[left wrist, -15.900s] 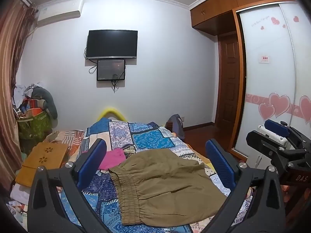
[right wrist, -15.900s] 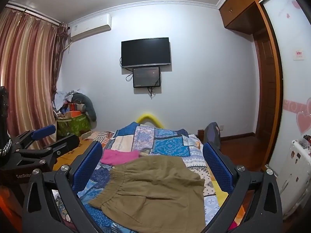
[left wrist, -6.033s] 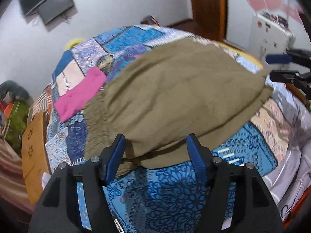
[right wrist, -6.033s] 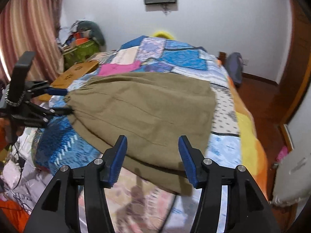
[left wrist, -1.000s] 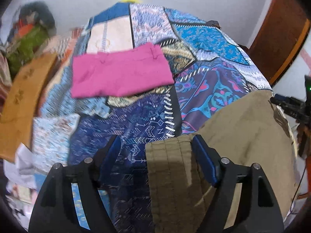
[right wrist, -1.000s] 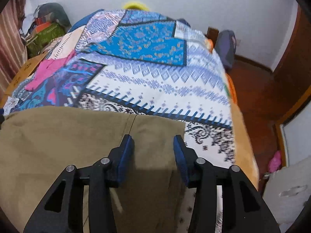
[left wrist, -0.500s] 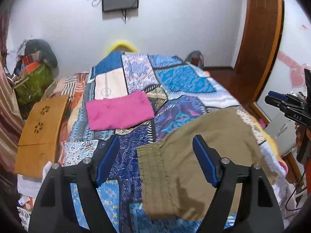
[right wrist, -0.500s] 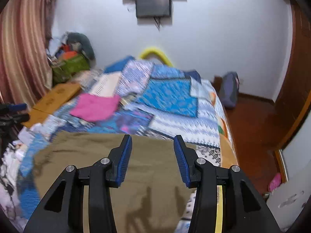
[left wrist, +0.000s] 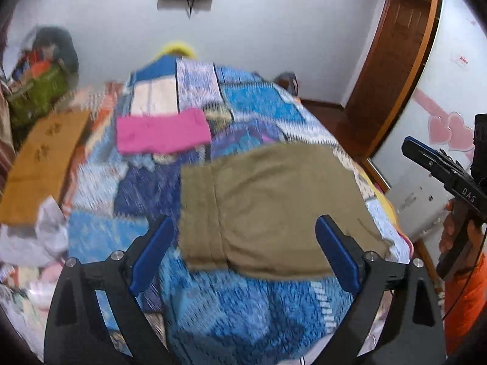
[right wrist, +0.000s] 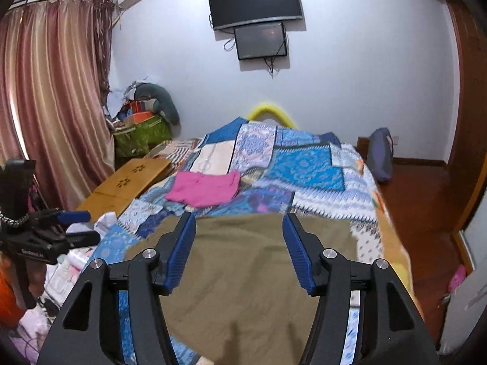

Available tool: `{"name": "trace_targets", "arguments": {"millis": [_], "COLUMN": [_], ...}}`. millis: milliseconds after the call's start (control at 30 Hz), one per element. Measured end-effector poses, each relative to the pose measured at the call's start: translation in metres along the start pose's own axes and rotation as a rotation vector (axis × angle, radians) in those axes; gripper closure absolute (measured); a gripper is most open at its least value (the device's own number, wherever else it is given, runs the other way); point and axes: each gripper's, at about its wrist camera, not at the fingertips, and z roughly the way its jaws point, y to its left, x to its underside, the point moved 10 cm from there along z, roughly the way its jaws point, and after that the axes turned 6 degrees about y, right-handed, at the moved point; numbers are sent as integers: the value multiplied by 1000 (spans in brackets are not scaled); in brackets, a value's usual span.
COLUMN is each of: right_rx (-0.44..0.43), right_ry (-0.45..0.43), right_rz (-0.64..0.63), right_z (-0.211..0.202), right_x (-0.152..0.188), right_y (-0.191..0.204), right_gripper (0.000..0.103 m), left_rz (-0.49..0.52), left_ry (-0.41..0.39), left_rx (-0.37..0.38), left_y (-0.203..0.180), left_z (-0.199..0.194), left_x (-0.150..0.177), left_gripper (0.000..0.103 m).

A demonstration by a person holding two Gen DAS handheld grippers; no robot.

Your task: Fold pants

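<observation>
Your left gripper (left wrist: pixel 243 252) and right gripper (right wrist: pixel 239 251) have just been opening, both empty above the folded olive pants (left wrist: pixel 274 206); only the right view shows the curtain (right wrist: pixel 51 106).

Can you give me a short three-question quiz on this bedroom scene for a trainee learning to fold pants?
1. True or false: the olive pants lie folded on the patchwork quilt, held by neither gripper.
2. Which item lies beyond the pants, farther up the bed? A) pink garment B) white towel C) black jacket
3. Fill in: the left gripper and the right gripper both have jaws that are ____.

Key: 1 true. 2 A. 3 open, having just been opening, with nothing between the pads.
</observation>
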Motion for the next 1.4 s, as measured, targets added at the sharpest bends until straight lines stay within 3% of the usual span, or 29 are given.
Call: {"name": "trace_targets", "arguments": {"millis": [367, 500, 633, 833, 1033, 1167, 1233, 1300, 1400], "right_rx": [75, 74, 67, 25, 9, 1, 1, 0, -2], "right_ry": [193, 245, 310, 293, 293, 297, 303, 311, 334], "right_rz": [-4, 22, 43, 75, 71, 71, 68, 68, 66], "right_z": [53, 66, 78, 75, 74, 77, 78, 78, 79], "right_x": [81, 104, 127, 137, 139, 138, 138, 137, 137], "right_y": [-6, -14, -19, -19, -18, -19, -20, -20, -21], "right_gripper": [45, 45, 45, 44, 43, 40, 39, 38, 36], "left_rz": [-158, -198, -233, -326, -404, -422, -420, -390, -293], "left_ry": [229, 271, 252, 230, 202, 199, 190, 189, 167], "left_rx": [155, 184, 217, 295, 347, 324, 269, 198, 82], "left_y": [2, 2, -1, -3, 11, 21, 27, 31, 32], "left_z": [59, 75, 80, 91, 103, 113, 116, 119, 117], "left_x": [70, 81, 74, 59, 38, 25, 19, 16, 14], "left_gripper": [8, 8, 8, 1, 1, 1, 13, 40, 56]}}
